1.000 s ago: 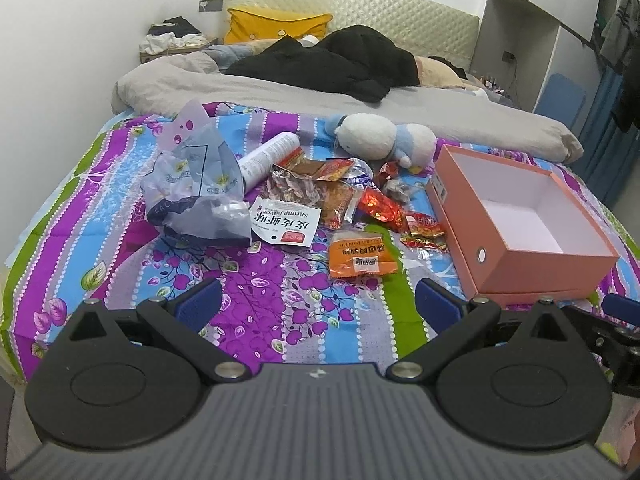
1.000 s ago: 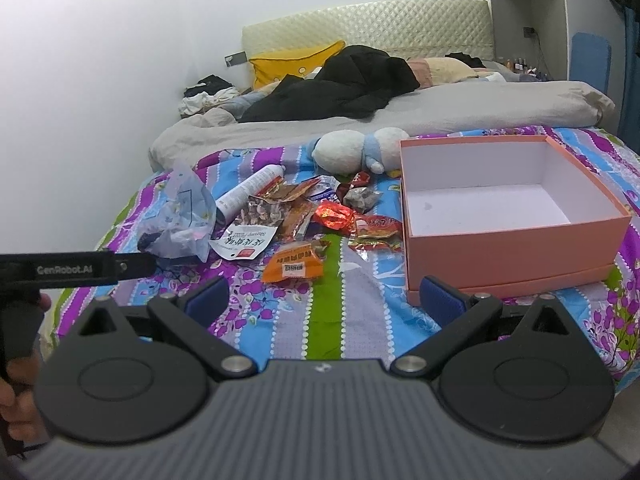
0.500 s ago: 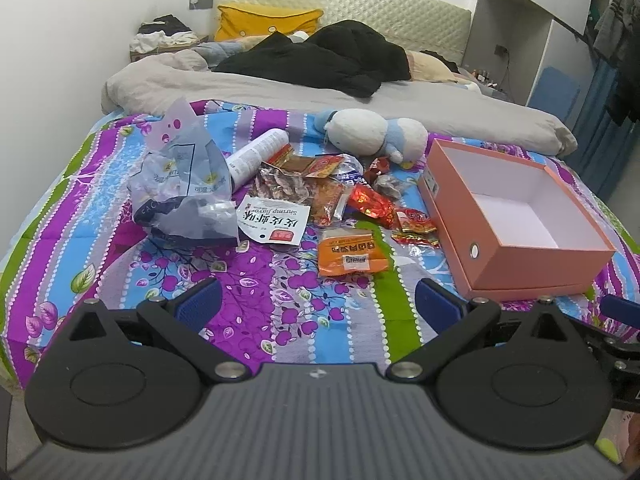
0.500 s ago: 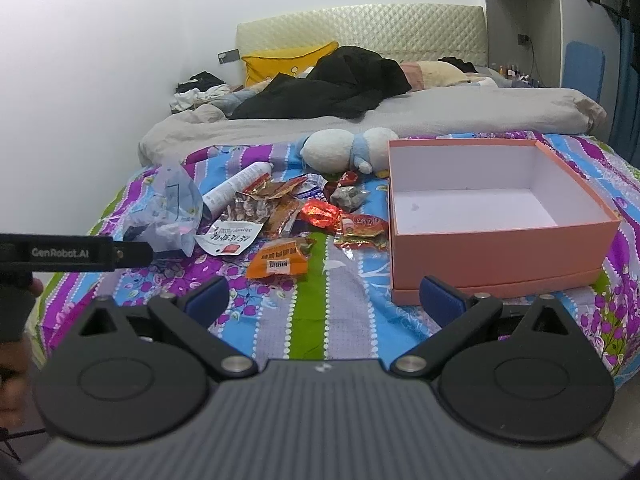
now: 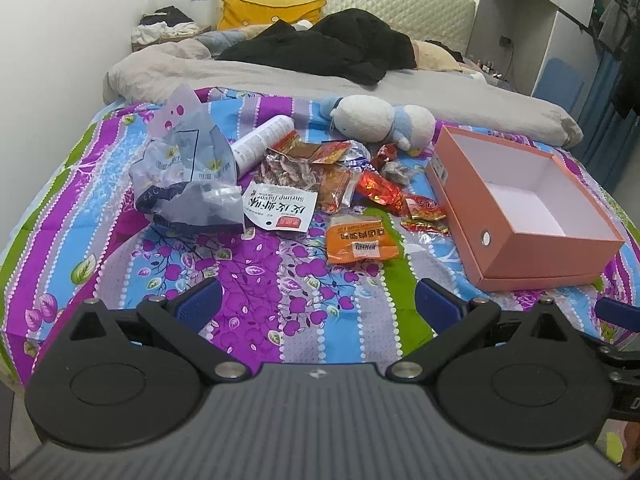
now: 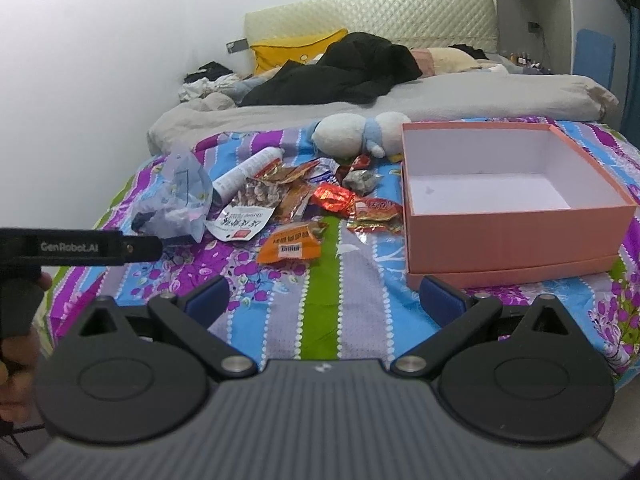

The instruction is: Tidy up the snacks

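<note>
Several snack packets lie in a heap on the flowered bedspread: an orange packet [image 5: 362, 240] [image 6: 291, 244] nearest me, a white shrimp-flavour pouch [image 5: 280, 208] [image 6: 242, 222], red foil packets [image 5: 380, 190] [image 6: 334, 198] and a clear blue bag [image 5: 188, 176] [image 6: 176, 200]. An empty open pink box [image 5: 548, 258] [image 6: 516, 240] stands right of the heap. My left gripper [image 5: 318, 306] is open and empty, short of the orange packet. My right gripper [image 6: 324, 300] is open and empty, near the box's front left corner.
A white tube [image 5: 262, 142] and a white and blue plush toy [image 5: 380, 122] lie behind the snacks. A grey duvet [image 5: 280, 76] with black clothes and a yellow pillow fills the far half of the bed. The left gripper's body [image 6: 80, 246] shows at the right wrist view's left edge.
Both grippers have drifted slightly forward over the bed's near edge, still open. The snacks and the box have not moved.
</note>
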The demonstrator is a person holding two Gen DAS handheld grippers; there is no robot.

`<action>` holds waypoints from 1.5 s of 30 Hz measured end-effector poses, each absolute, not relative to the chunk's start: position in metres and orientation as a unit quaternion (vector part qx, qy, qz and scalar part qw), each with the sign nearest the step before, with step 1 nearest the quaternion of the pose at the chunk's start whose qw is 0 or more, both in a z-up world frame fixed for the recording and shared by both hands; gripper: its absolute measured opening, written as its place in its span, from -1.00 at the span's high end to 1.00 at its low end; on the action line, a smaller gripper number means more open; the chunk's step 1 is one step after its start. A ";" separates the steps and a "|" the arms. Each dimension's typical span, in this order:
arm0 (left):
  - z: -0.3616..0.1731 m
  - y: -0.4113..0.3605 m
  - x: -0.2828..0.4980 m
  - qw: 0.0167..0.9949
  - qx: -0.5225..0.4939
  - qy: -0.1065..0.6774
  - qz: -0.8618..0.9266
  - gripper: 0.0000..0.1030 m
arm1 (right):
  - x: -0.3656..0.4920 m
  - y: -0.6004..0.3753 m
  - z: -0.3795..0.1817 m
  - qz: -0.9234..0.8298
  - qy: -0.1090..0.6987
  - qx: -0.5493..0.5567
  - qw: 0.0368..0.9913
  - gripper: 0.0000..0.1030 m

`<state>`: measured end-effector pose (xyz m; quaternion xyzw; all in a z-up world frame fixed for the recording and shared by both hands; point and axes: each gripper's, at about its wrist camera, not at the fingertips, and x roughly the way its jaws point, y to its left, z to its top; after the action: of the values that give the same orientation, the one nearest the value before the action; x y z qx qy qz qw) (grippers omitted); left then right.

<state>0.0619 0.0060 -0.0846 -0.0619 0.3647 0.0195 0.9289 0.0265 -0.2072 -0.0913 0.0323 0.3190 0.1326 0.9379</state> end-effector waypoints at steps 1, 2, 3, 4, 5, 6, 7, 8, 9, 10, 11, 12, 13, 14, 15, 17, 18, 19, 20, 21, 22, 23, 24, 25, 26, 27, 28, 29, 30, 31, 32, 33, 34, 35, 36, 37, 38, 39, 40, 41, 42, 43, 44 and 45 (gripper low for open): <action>-0.085 0.007 0.063 0.929 -0.062 0.365 0.020 -1.00 | 0.029 -0.206 -0.093 0.130 0.320 0.032 0.938 -1.00; -0.086 0.007 0.065 0.929 -0.061 0.366 0.022 -1.00 | 0.031 -0.205 -0.094 0.129 0.320 0.031 0.938 -1.00; -0.086 0.009 0.067 0.928 -0.061 0.366 0.023 -1.00 | 0.033 -0.204 -0.095 0.129 0.319 0.029 0.938 -1.00; -0.087 0.010 0.068 0.928 -0.061 0.366 0.023 -1.00 | 0.034 -0.203 -0.095 0.129 0.318 0.027 0.939 -1.00; -0.088 0.011 0.070 0.928 -0.061 0.368 0.024 -1.00 | 0.036 -0.202 -0.096 0.129 0.317 0.025 0.939 -1.00; -0.089 0.011 0.072 0.927 -0.058 0.369 0.024 -1.00 | 0.037 -0.201 -0.096 0.130 0.316 0.025 0.939 -1.00; -0.090 0.012 0.074 0.928 -0.056 0.369 0.024 -1.00 | 0.039 -0.200 -0.097 0.132 0.316 0.025 0.939 -1.00; -0.091 0.013 0.076 0.927 -0.054 0.369 0.025 -1.00 | 0.041 -0.199 -0.098 0.134 0.315 0.027 0.939 -1.00; -0.092 0.014 0.080 0.927 -0.054 0.371 0.025 -1.00 | 0.043 -0.198 -0.098 0.136 0.314 0.027 0.939 -1.00; -0.093 0.015 0.083 0.926 -0.055 0.373 0.021 -1.00 | 0.044 -0.197 -0.100 0.139 0.313 0.027 0.939 -1.00; -0.094 0.016 0.087 0.925 -0.056 0.375 0.018 -1.00 | 0.046 -0.196 -0.101 0.139 0.313 0.026 0.939 -1.00; -0.095 0.016 0.089 0.925 -0.055 0.375 0.018 -1.00 | 0.049 -0.194 -0.103 0.140 0.315 0.027 0.938 -1.00; -0.096 0.016 0.093 0.925 -0.052 0.376 0.019 -1.00 | 0.050 -0.194 -0.105 0.141 0.316 0.028 0.938 -1.00; -0.098 0.017 0.097 0.924 -0.048 0.379 0.019 -1.00 | 0.052 -0.192 -0.107 0.143 0.316 0.029 0.937 -1.00; -0.099 0.017 0.101 0.923 -0.046 0.382 0.016 -1.00 | 0.053 -0.191 -0.108 0.144 0.316 0.030 0.937 -1.00; -0.101 0.018 0.109 0.921 -0.049 0.386 0.007 -1.00 | 0.056 -0.189 -0.111 0.146 0.318 0.034 0.936 -1.00; -0.102 0.019 0.114 0.920 -0.051 0.388 0.005 -1.00 | 0.058 -0.188 -0.113 0.150 0.320 0.037 0.935 -1.00; -0.103 0.020 0.118 0.920 -0.052 0.389 0.004 -1.00 | 0.059 -0.187 -0.114 0.154 0.321 0.040 0.934 -1.00; -0.104 0.020 0.121 0.919 -0.051 0.391 0.005 -1.00 | 0.060 -0.185 -0.116 0.159 0.319 0.043 0.933 -0.99; -0.105 0.021 0.126 0.919 -0.052 0.392 0.002 -1.00 | 0.062 -0.184 -0.117 0.163 0.319 0.043 0.933 -0.96; -0.106 0.022 0.129 0.919 -0.053 0.391 -0.005 -1.00 | 0.065 -0.182 -0.118 0.165 0.319 0.041 0.932 -0.93; -0.106 0.023 0.133 0.919 -0.054 0.391 -0.013 -1.00 | 0.067 -0.179 -0.120 0.167 0.320 0.038 0.932 -0.92; -0.107 0.024 0.137 0.919 -0.053 0.390 -0.015 -1.00 | 0.070 -0.177 -0.121 0.171 0.320 0.036 0.931 -0.92; -0.106 0.024 0.141 0.920 -0.051 0.387 -0.015 -1.00 | 0.072 -0.174 -0.122 0.174 0.319 0.033 0.931 -0.92; -0.106 0.024 0.145 0.922 -0.047 0.383 -0.015 -1.00 | 0.075 -0.173 -0.123 0.178 0.317 0.031 0.931 -0.91; -0.107 0.024 0.149 0.924 -0.040 0.379 -0.015 -1.00 | 0.077 -0.170 -0.125 0.183 0.315 0.030 0.931 -0.91; -0.107 0.023 0.153 0.926 -0.035 0.375 -0.013 -1.00 | 0.080 -0.168 -0.126 0.192 0.315 0.029 0.929 -0.87; -0.109 0.023 0.156 0.928 -0.032 0.372 -0.014 -1.00 | 0.084 -0.165 -0.128 0.201 0.318 0.025 0.926 -0.71; -0.111 0.024 0.162 0.928 -0.032 0.370 -0.016 -1.00 | 0.088 -0.161 -0.131 0.204 0.322 0.021 0.924 -0.59; -0.113 0.024 0.168 0.928 -0.032 0.371 -0.018 -1.00 | 0.092 -0.159 -0.133 0.208 0.326 0.023 0.922 -0.50; -0.116 0.025 0.174 0.928 -0.032 0.371 -0.021 -1.00 | 0.096 -0.157 -0.136 0.211 0.327 0.026 0.921 -0.50; -0.119 0.025 0.182 0.928 -0.031 0.370 -0.026 -1.00 | 0.100 -0.155 -0.138 0.213 0.328 0.027 0.920 -0.50; -0.121 0.025 0.189 0.928 -0.030 0.371 -0.026 -1.00 | 0.103 -0.152 -0.141 0.213 0.327 0.026 0.920 -0.50; -0.123 0.025 0.196 0.927 -0.028 0.372 -0.025 -1.00 | 0.108 -0.150 -0.143 0.212 0.326 0.023 0.921 -0.50; -0.125 0.025 0.203 0.927 -0.026 0.373 -0.025 -1.00 | 0.112 -0.148 -0.145 0.210 0.325 0.020 0.922 -0.50; -0.127 0.025 0.211 0.926 -0.023 0.375 -0.024 -1.00 | 0.116 -0.147 -0.148 0.210 0.324 0.018 0.922 -0.50; -0.129 0.025 0.218 0.926 -0.021 0.376 -0.022 -1.00 | 0.122 -0.146 -0.151 0.210 0.324 0.016 0.922 -0.51; -0.131 0.025 0.228 0.925 -0.019 0.378 -0.022 -1.00 | 0.127 -0.145 -0.153 0.210 0.324 0.015 0.922 -0.52; -0.132 0.024 0.236 0.925 -0.016 0.380 -0.023 -1.00 | 0.133 -0.144 -0.157 0.210 0.326 0.015 0.922 -0.52; -0.134 0.024 0.244 0.924 -0.011 0.381 -0.021 -1.00 | 0.140 -0.144 -0.160 0.211 0.330 0.020 0.920 -0.52; -0.137 0.023 0.253 0.923 -0.003 0.384 -0.018 -1.00 | 0.147 -0.144 -0.164 0.215 0.334 0.027 0.917 -0.52; -0.141 0.023 0.263 0.921 0.002 0.389 -0.014 -1.00 | 0.154 -0.143 -0.167 0.218 0.338 0.032 0.915 -0.53; -0.145 0.025 0.273 0.918 0.005 0.396 -0.010 -1.00 | 0.161 -0.141 -0.171 0.218 0.342 0.033 0.913 -0.57; -0.150 0.027 0.282 0.916 0.005 0.402 -0.007 -1.00 | 0.167 -0.139 -0.174 0.219 0.345 0.033 0.912 -0.59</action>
<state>0.2823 0.0271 -0.1497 0.0052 0.4019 -0.0069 0.9157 0.1669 -0.1389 -0.1743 0.0333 0.3451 0.2185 0.9121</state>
